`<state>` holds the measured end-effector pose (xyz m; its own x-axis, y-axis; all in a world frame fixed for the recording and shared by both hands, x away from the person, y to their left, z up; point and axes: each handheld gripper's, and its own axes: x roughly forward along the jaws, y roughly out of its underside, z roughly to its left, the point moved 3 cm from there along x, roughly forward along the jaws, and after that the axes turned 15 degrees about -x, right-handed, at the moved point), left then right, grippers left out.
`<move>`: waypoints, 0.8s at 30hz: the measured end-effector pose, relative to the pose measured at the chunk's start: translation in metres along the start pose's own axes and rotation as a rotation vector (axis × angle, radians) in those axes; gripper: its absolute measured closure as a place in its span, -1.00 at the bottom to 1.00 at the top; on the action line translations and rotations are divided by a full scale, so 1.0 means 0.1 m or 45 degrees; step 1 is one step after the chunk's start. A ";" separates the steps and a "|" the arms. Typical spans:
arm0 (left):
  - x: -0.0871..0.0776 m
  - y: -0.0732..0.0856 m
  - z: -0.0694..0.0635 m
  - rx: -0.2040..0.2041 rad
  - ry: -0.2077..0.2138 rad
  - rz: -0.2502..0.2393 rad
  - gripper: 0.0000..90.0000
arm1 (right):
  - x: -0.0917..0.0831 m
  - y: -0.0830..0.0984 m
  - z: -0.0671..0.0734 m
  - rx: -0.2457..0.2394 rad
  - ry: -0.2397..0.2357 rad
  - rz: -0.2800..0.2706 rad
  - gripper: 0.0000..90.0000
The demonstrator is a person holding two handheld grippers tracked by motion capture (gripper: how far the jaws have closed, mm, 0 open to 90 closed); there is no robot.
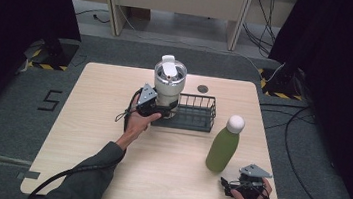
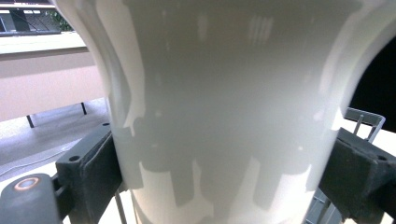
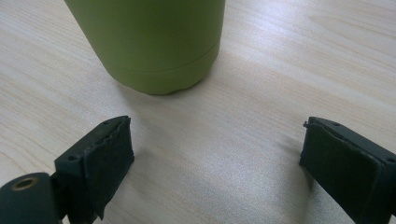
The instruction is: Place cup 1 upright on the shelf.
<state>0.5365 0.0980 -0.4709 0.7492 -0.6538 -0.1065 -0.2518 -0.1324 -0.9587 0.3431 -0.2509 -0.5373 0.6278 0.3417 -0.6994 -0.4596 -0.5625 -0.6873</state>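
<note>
White and tall, a lidded tumbler (image 1: 168,83) stands upright at the left end of a black wire basket (image 1: 198,113) near the middle of a pale wooden surface (image 1: 85,134). From the high view it is hard to tell whether the tumbler's base rests inside the basket or just above its floor. The left claw (image 1: 162,110) is closed on the tumbler's lower body, coming in from the near left. In the left gripper view the tumbler's white wall (image 2: 233,116) sits between the two black jaws, with a pad pressed against it on each side, and a corner of the basket's wire rim (image 2: 366,119) shows behind on the right.

A green bottle (image 1: 223,147) with a white cap stands upright toward the right of the surface, well apart from the basket. The right claw (image 1: 235,185) rests low at the near right edge, holding nothing. In the right gripper view its jaws are spread wide over bare wood, and the bottle's base (image 3: 154,42) stands just ahead of them, slightly to the left of the gap.

The relation that matters: the bottle's long axis is vertical, and it lies straight ahead of the right claw, far nearer to it than to the occupied left one. A short forward push, nudged left, would likely bring the jaws around its base.
</note>
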 end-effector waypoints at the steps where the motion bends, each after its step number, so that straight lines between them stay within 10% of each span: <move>1: 0.00 0.00 0.00 0.002 -0.001 0.000 -0.78 | 0.00 0.00 0.00 0.001 0.001 0.001 -0.79; 24: -0.12 0.08 0.03 0.029 0.001 0.014 -0.76 | 0.00 0.00 0.00 0.001 0.001 0.001 -0.79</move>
<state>0.5273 0.1077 -0.4780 0.7461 -0.6555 -0.1168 -0.2457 -0.1079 -0.9633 0.3430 -0.2508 -0.5373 0.6281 0.3409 -0.6995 -0.4604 -0.5620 -0.6872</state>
